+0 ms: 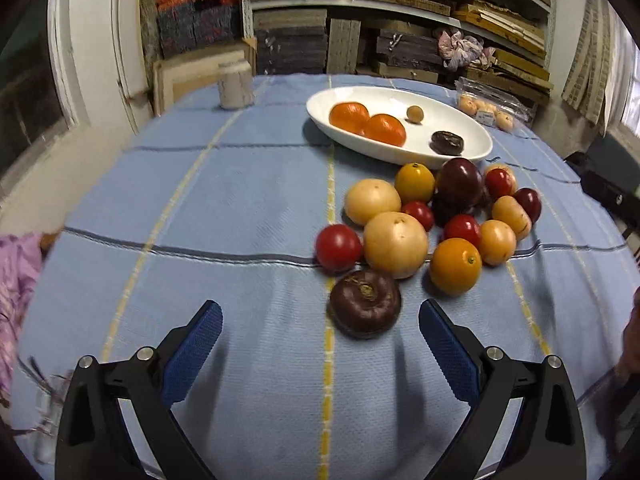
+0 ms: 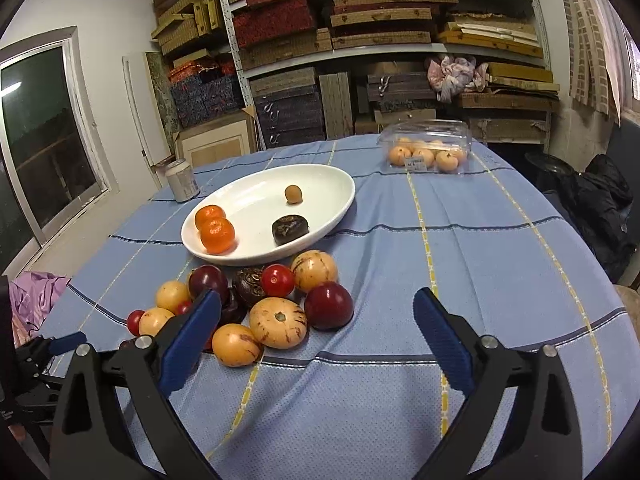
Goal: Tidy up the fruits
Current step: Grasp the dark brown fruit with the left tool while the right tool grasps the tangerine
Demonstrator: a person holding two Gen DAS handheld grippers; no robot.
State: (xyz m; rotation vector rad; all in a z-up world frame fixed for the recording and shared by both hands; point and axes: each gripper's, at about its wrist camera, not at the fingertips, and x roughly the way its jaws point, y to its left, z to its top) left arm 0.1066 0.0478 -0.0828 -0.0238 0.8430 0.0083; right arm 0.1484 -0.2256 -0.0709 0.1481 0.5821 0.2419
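Fruits (image 1: 432, 220) heaped beside white dish (image 2: 320, 176), clamshell label (image 2: 412, 163) unreadable

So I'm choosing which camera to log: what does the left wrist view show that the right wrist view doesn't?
Left wrist only: the flat dark brown fruit lying just ahead of the open left gripper. Right wrist only: the open right gripper and the window on the left wall. Both: the white dish holding two oranges, the clear fruit box and the shelves.

Storeroom, shelves (image 2: 384, 52) of stacked boxes, clothed table (image 2: 460, 248)
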